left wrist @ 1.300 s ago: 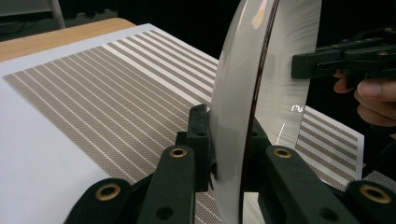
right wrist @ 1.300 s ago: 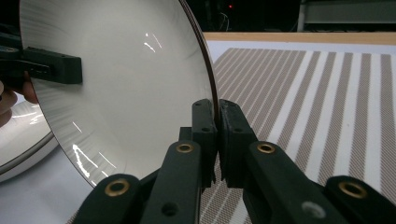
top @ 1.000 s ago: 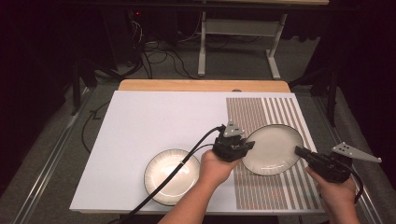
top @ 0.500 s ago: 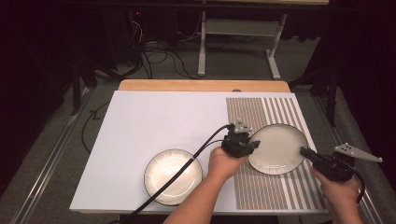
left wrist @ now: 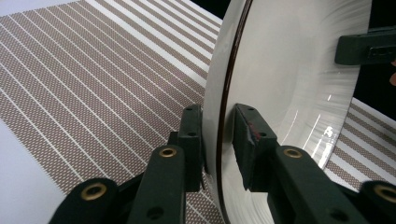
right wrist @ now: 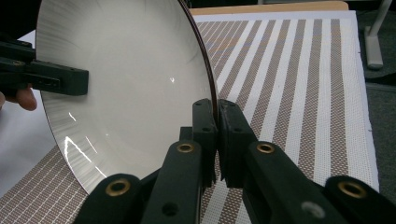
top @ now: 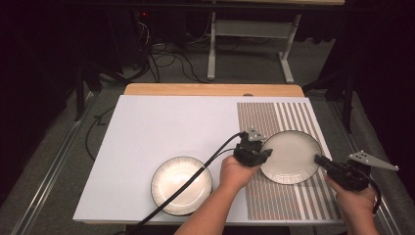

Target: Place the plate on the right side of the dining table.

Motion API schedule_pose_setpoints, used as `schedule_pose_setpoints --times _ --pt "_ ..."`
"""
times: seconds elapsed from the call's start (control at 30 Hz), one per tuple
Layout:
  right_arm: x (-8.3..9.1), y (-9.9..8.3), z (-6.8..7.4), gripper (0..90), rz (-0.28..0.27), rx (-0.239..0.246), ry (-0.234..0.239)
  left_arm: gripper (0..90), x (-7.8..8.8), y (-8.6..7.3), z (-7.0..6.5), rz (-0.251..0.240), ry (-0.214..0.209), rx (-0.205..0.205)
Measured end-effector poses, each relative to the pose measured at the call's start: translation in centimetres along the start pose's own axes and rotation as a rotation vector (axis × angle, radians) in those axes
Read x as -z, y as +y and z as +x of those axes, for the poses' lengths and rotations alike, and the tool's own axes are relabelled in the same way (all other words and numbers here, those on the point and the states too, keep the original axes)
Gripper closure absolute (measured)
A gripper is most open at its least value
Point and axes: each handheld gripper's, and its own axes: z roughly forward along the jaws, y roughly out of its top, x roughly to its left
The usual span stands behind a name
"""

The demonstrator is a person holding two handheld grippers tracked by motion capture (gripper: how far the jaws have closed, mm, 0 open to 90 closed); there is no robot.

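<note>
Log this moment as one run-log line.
right gripper: shut on plate rim | left gripper: jaws just opening, astride opposite rim | bowl: untouched on mat

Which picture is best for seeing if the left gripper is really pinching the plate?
The left gripper view: the left gripper straddles the plate's rim with a small gap beside one jaw; the jaws have just been opening. The high view shows it at the plate's edge, jaws too small to judge. The right gripper view shows its jaw across the plate.

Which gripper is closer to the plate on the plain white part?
Left. The left gripper sits just right of that plate; the right gripper is farther right, across the other plate.
</note>
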Motion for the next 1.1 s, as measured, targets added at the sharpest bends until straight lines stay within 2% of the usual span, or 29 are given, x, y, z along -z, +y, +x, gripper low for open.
schedule_pose_setpoints --times 0.13,0.2,0.3,0.43,0.57,0.63,0.67,0.7,0.8,0.93,1.03,1.1 --pt "-0.1 0.1 0.2 88.4 -0.004 0.004 0.002 67.9 0.4 0.1 -0.3 0.022 0.019 -0.013" --pt "-0.2 0.1 0.2 88.4 -0.005 0.007 0.003 60.1 1.4 0.1 -0.6 0.002 0.031 -0.033" --pt "-0.4 0.1 0.3 88.2 0.004 -0.007 -0.001 54.6 2.9 0.1 -0.5 -0.036 0.028 -0.036" --pt "-0.6 0.2 0.6 88.1 0.014 -0.002 -0.016 48.9 5.5 -0.2 0.3 -0.081 0.006 -0.037" --pt "-0.8 0.5 0.9 88.0 0.019 0.007 -0.030 40.1 8.2 -0.6 1.2 -0.116 0.030 -0.054" --pt "-1.0 0.5 0.9 87.9 0.022 0.008 -0.031 34.3 9.9 -1.0 1.6 -0.141 0.060 -0.062" --pt "-1.0 0.5 0.9 87.8 0.026 0.005 -0.033 31.9 11.2 -1.5 2.0 -0.154 0.071 -0.061" --pt "-1.1 0.5 0.8 87.8 0.032 -0.003 -0.033 27.7 11.7 -1.7 2.2 -0.158 0.073 -0.062" --pt "-1.2 0.5 0.7 87.7 0.038 -0.006 -0.033 23.4 14.5 -3.1 3.2 -0.188 0.119 -0.066" --pt "-1.4 0.7 0.8 87.6 0.046 -0.008 -0.037 16.7 17.6 -5.0 5.2 -0.195 0.185 -0.050" --pt "-1.5 0.8 0.8 87.6 0.050 -0.007 -0.039 15.4 19.9 -6.5 6.8 -0.200 0.237 -0.045" --pt "-1.5 0.8 0.8 87.5 0.051 -0.007 -0.038 12.9 21.3 -7.5 7.9 -0.200 0.266 -0.027"
